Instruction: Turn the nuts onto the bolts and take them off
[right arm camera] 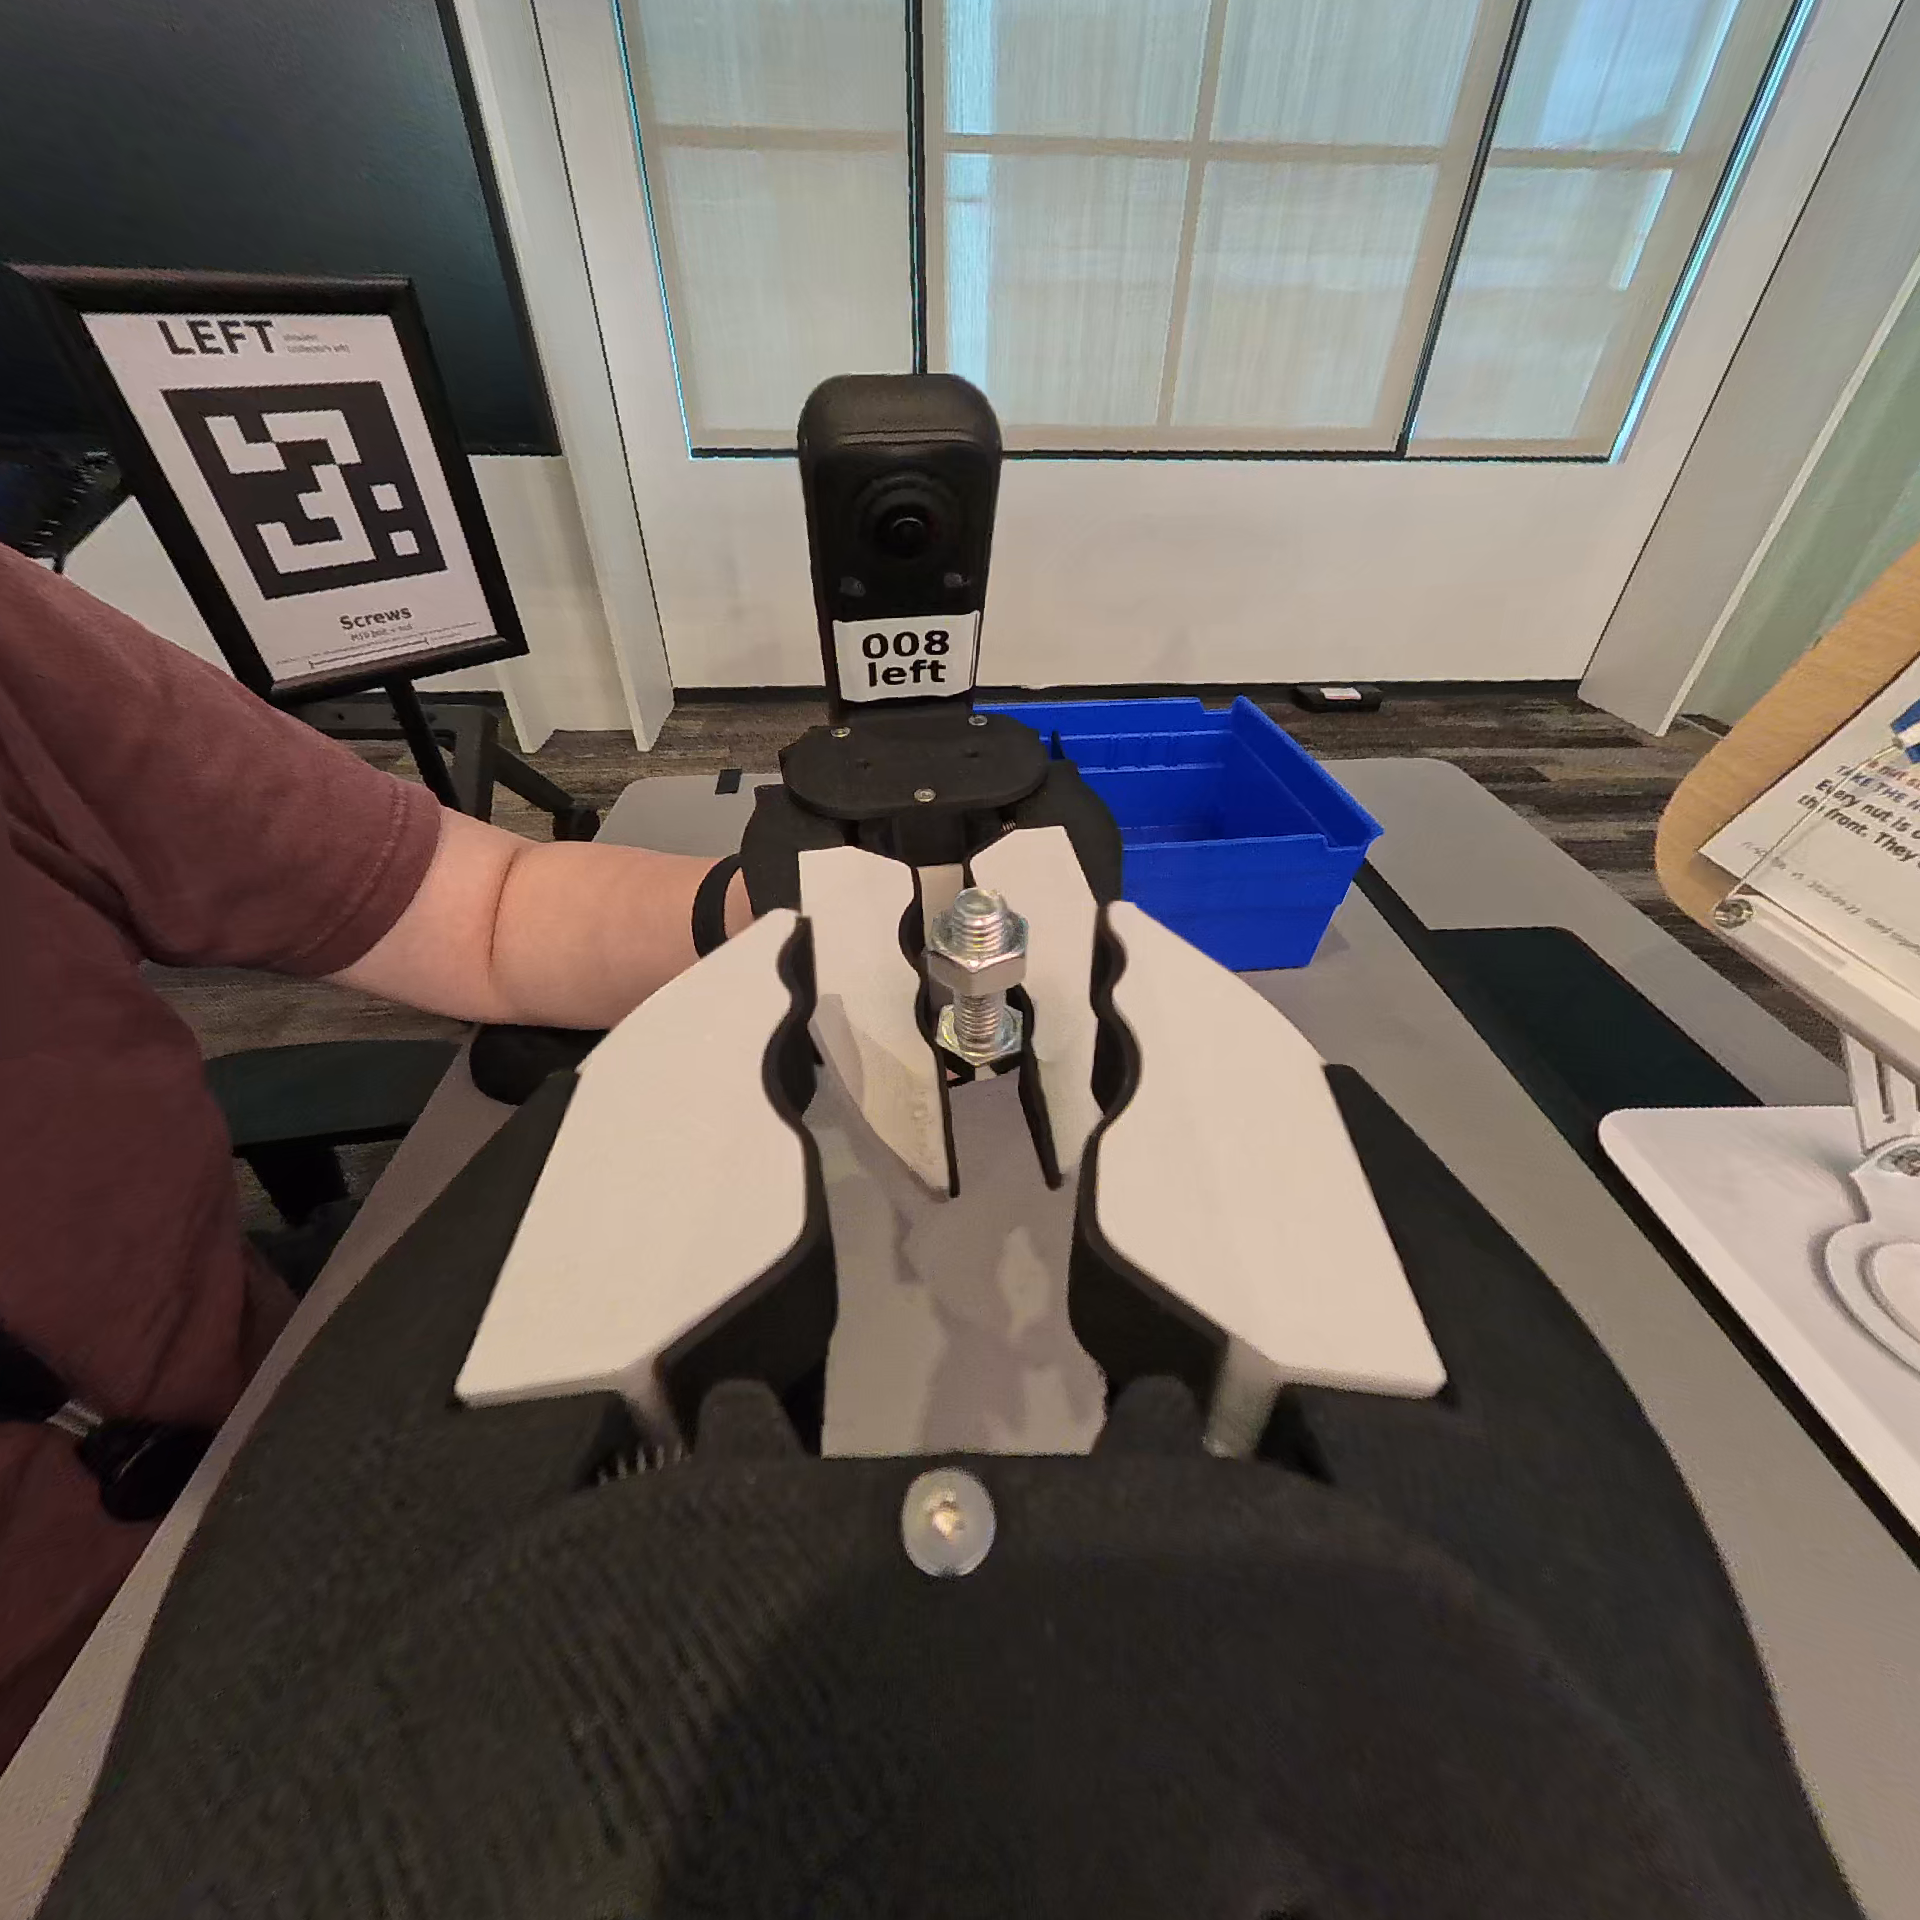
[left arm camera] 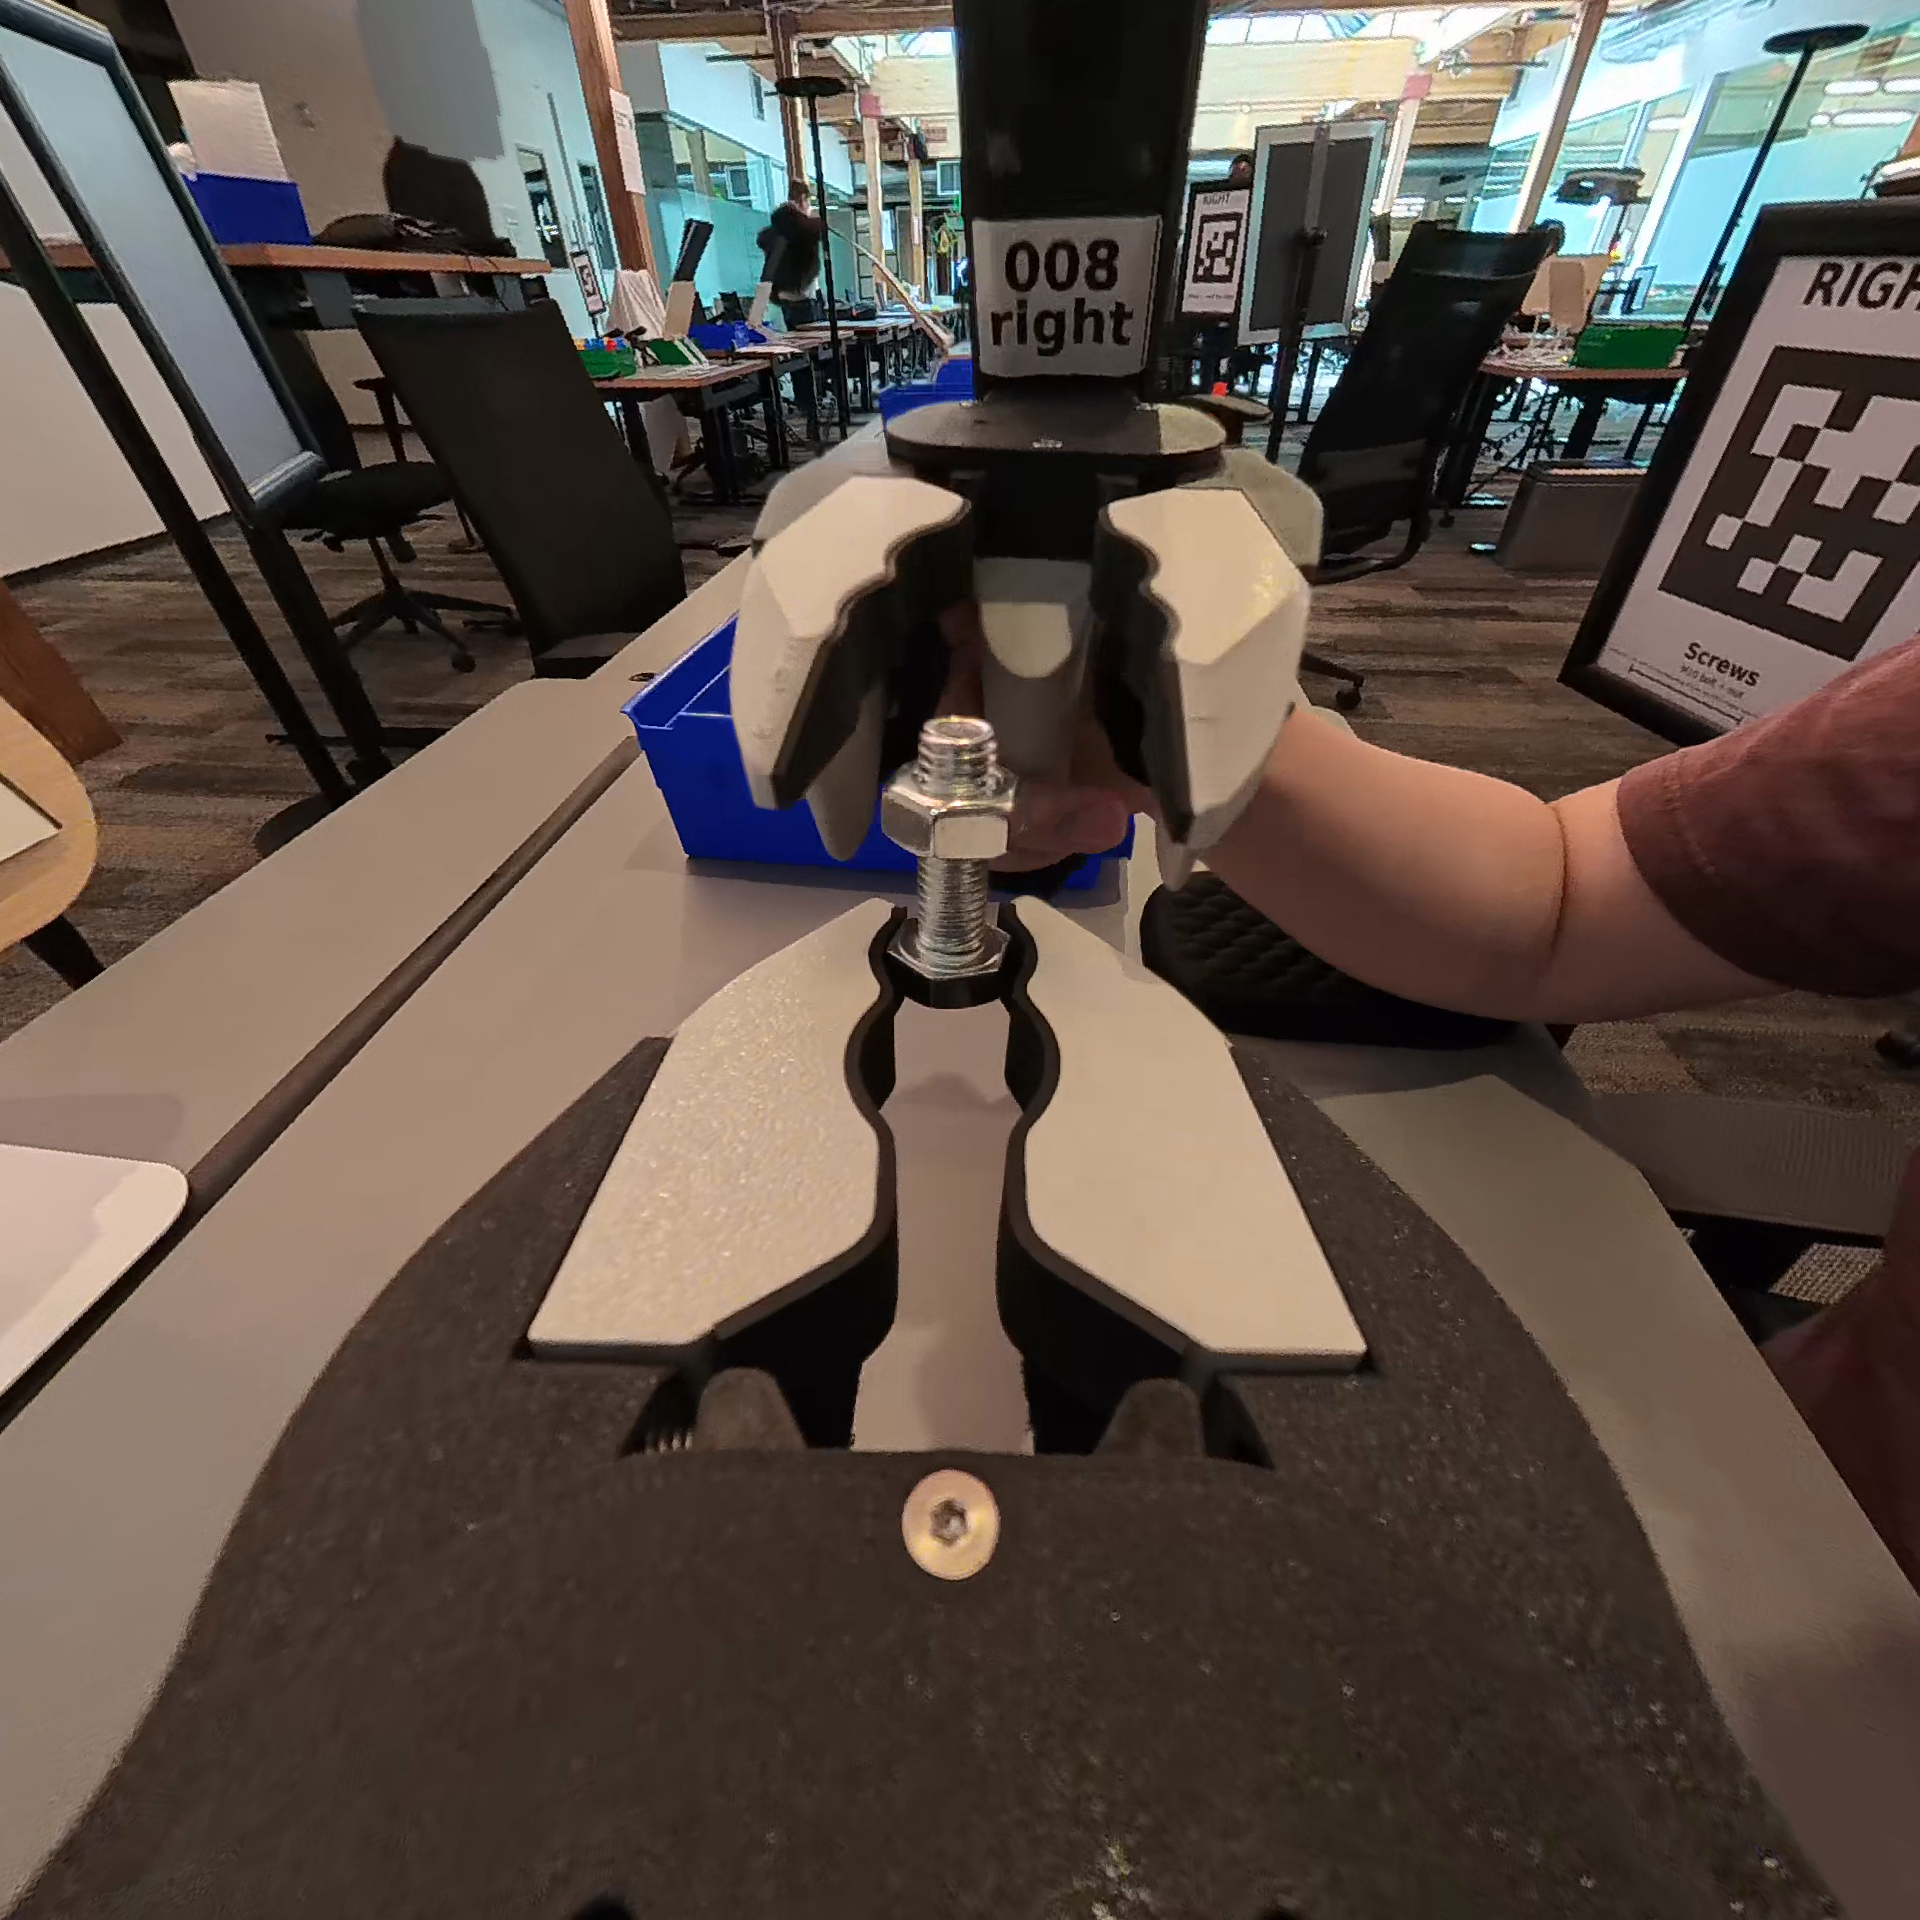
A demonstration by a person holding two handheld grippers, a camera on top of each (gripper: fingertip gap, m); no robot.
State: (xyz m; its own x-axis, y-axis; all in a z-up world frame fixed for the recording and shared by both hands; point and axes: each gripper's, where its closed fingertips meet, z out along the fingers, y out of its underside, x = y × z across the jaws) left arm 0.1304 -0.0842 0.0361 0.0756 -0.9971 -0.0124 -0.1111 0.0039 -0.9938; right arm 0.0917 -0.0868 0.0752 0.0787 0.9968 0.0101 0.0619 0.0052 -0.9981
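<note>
The left gripper [left arm camera: 948,961] is clamping the head of a silver bolt [left arm camera: 954,904] between the tips of its jaws, holding it upright with the threaded end pointing up, above the grey tabletop [left arm camera: 312,997]. A hex nut [left arm camera: 948,816] is sitting partway down the thread, with a few turns of thread showing above it. The right gripper [right arm camera: 948,1039] is facing the left one with its jaws spread wide, standing either side of the bolt and touching neither bolt nor nut. In the left wrist view its pale fingers [left arm camera: 831,644] are hanging just behind the nut. A blue bin [right arm camera: 1226,821] is resting on the tabletop behind the left gripper; its contents are hidden by its walls. The bolt head's underside is buried in the jaws.
</note>
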